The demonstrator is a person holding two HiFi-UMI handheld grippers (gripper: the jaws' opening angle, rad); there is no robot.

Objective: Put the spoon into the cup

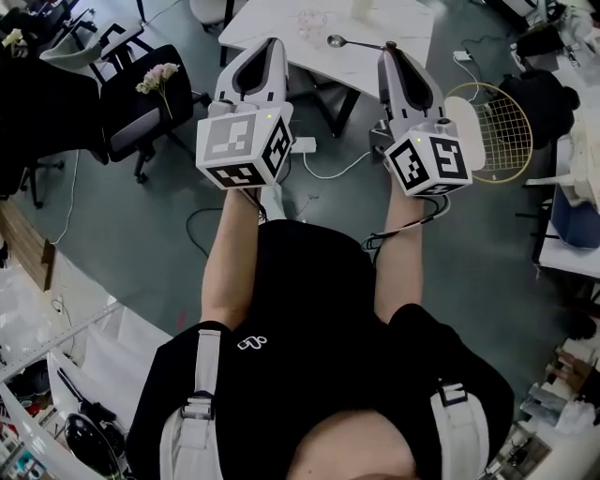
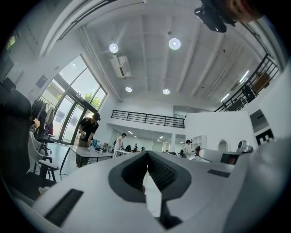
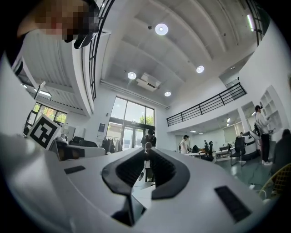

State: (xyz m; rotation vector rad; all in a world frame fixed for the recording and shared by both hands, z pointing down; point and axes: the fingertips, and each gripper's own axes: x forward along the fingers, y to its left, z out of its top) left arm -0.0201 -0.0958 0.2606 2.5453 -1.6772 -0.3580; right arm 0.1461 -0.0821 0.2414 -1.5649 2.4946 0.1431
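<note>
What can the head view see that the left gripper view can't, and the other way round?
Only the head view shows the spoon, the racket and the flowers on a black chair. Only the left gripper view shows the ceiling lights, the tall windows, the balcony railing and a person standing at a far table. Both show the left gripper: from above in one, along its shut jaws in the other.

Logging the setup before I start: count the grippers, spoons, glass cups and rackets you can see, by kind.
Grippers: 2 (left gripper, right gripper)
Spoon: 1
Glass cup: 1
Racket: 1
Total: 5
</note>
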